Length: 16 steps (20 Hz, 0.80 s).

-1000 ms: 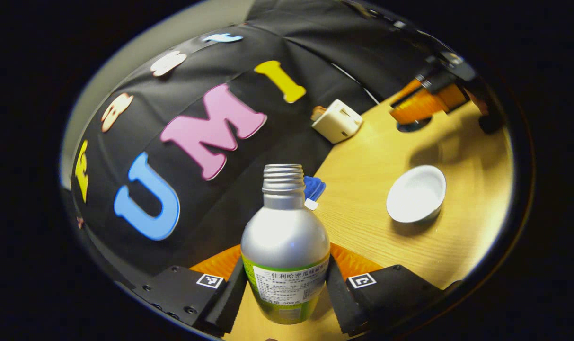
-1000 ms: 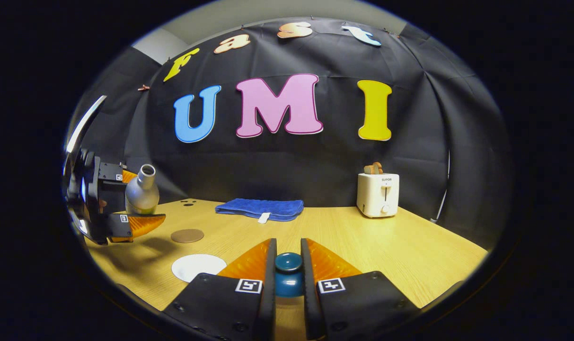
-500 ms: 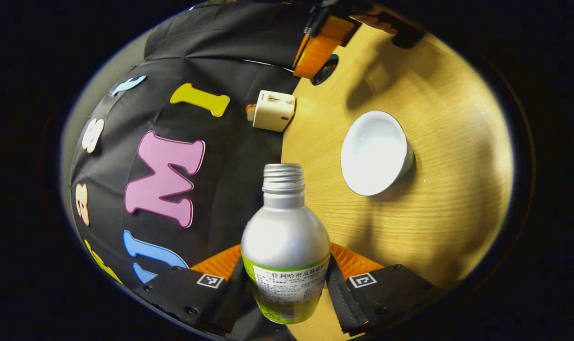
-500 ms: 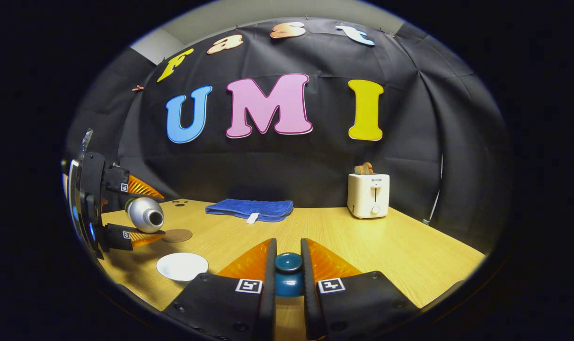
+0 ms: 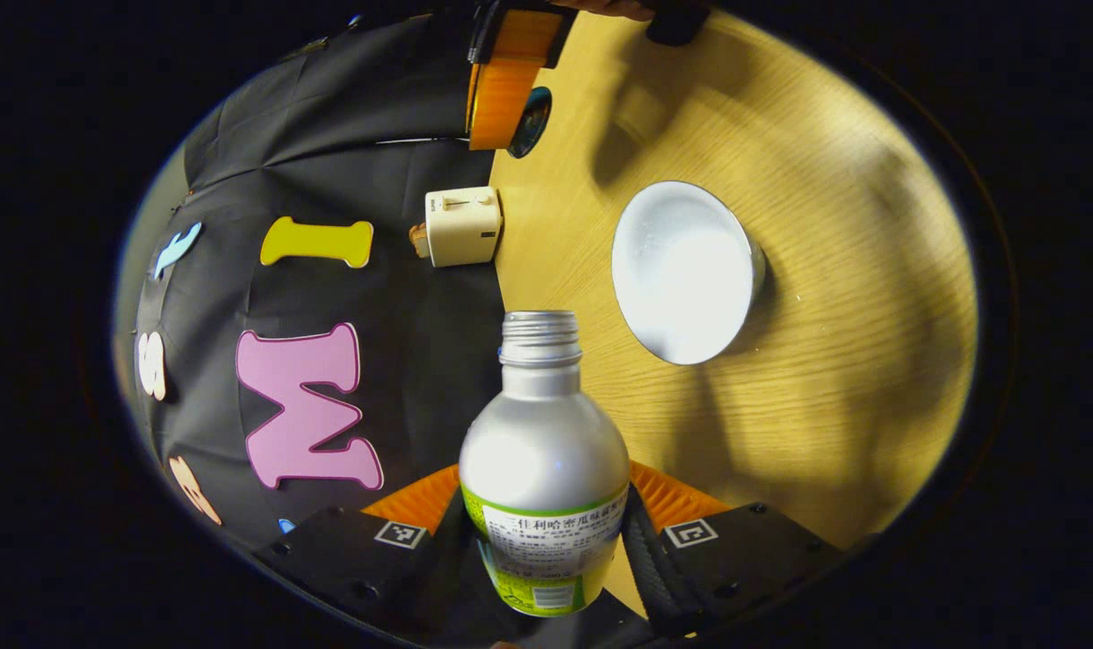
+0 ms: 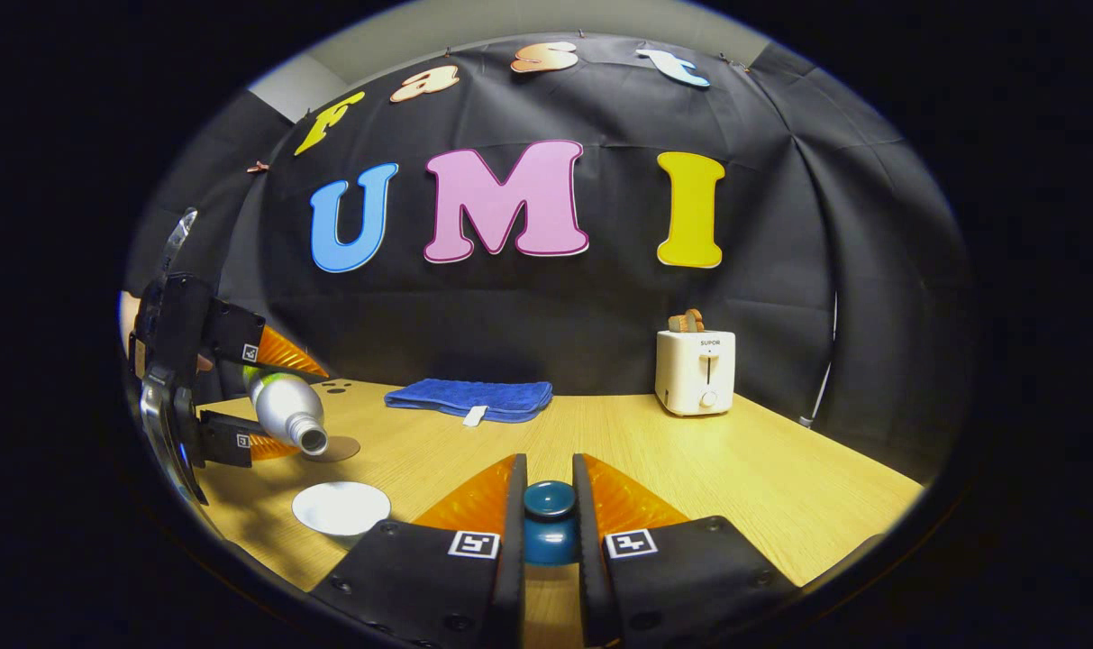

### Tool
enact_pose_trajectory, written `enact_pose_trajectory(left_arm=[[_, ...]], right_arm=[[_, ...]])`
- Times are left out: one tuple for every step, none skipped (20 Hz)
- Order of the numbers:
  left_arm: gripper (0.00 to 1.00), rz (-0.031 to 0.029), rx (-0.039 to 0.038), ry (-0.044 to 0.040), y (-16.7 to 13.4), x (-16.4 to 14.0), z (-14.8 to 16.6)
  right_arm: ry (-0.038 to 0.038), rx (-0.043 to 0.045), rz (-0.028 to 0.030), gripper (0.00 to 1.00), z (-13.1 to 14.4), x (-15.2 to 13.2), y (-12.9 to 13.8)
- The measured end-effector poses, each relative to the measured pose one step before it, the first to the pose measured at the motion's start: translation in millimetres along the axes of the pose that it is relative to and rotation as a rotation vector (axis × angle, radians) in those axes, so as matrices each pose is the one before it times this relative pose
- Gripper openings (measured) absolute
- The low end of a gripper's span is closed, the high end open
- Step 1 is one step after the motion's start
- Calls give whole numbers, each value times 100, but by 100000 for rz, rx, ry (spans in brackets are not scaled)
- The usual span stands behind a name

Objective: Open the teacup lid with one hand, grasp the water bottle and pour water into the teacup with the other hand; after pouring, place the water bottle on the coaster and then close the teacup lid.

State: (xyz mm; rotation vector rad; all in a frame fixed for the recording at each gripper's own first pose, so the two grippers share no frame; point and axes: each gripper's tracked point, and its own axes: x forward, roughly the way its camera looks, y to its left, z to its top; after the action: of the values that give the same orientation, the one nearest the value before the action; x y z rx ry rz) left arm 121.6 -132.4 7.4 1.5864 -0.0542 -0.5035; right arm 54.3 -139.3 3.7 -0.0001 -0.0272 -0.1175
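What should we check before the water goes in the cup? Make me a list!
1. Lid off the cup: ok, the right tool is shut on it.
2. Bottle held firmly: ok, the left tool grips both sides.
3. Bottle cap off: ok, its mouth is open.
4. Bottle tipped: ok, mouth angled down.
5. Mouth over the cup: cannot tell.
6. Coaster free: ok.
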Motion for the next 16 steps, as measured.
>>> enact_pose_trajectory(left_arm=[[81,-364,2336,477,110,-9,-126],[81,-69,2713,255,19,-43,27],[81,-446,2580,435,-89,-15,-192],[81,-432,1966,256,-87,-37,-9],[81,-487,1755,214,110,-20,-140],[81,-50,1682,344,88,70,-126],[81,155,1329,326,109,33,-165],[81,194,782,151,-60,104,-32],[81,-84,636,329,-96,-90,-39],[81,169,708,244,4,-70,59],[81,221,727,319,62,63,-84],[81,-154,725,236,-143,8,-44],[82,-316,986,327,83,-8,-57],[82,-196,1955,140,-27,-82,88],[82,8,1900,207,131,-63,-71],[82,-452,619,539,-147,71,-98]], right_arm=[[-20,1,36,28,-57,-10,-5],[22,41,177,28,-7,5,20],[-54,-17,62,28,-4,-39,60],[27,9,16,28,7,-83,-10],[-34,-4,18,28,-26,39,2],[19,55,210,28,20,11,23],[35,-53,228,28,-15,-15,70],[12,34,14,28,17,-26,5],[-6,-33,47,28,2,61,0],[5,52,96,28,30,19,13],[-171,53,131,28,59,50,16],[-26,101,97,28,42,-14,-4],[42,108,42,28,20,-52,42],[-13,56,223,28,-15,2,27],[44,-35,295,28,-17,2,112],[-34,24,156,28,4,-8,26]])
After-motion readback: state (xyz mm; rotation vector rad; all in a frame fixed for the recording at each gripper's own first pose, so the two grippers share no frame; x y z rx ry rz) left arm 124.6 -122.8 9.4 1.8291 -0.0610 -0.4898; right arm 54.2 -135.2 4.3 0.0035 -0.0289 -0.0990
